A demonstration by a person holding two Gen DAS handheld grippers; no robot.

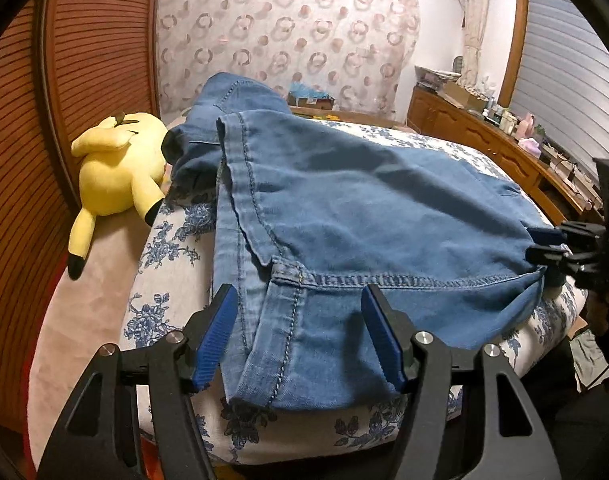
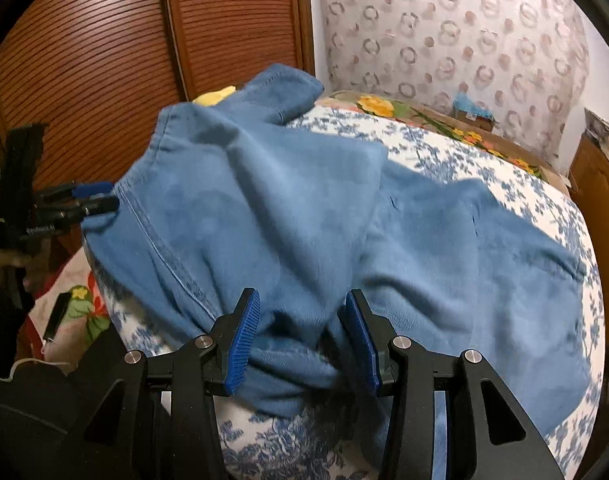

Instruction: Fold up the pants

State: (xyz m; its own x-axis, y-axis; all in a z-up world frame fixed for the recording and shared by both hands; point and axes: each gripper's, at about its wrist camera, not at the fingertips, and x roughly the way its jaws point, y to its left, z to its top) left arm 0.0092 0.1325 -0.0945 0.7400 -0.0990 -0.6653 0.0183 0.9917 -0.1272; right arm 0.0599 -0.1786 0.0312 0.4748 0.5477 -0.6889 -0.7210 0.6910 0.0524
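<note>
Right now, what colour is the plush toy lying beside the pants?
Yellow, with black tips; the plush toy shows best in the left wrist view.

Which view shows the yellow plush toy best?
The left wrist view: the plush toy lies in full beside the jeans. In the right wrist view only a yellow sliver shows behind the denim.

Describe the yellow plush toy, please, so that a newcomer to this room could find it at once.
Start at the bed with the blue-flowered white cover, where the blue denim pants lie spread. Look past the cover's edge toward the slatted wooden doors: the plush toy lies there beside the pants. It is the only bright yellow thing nearby, with black-tipped ears.
</note>
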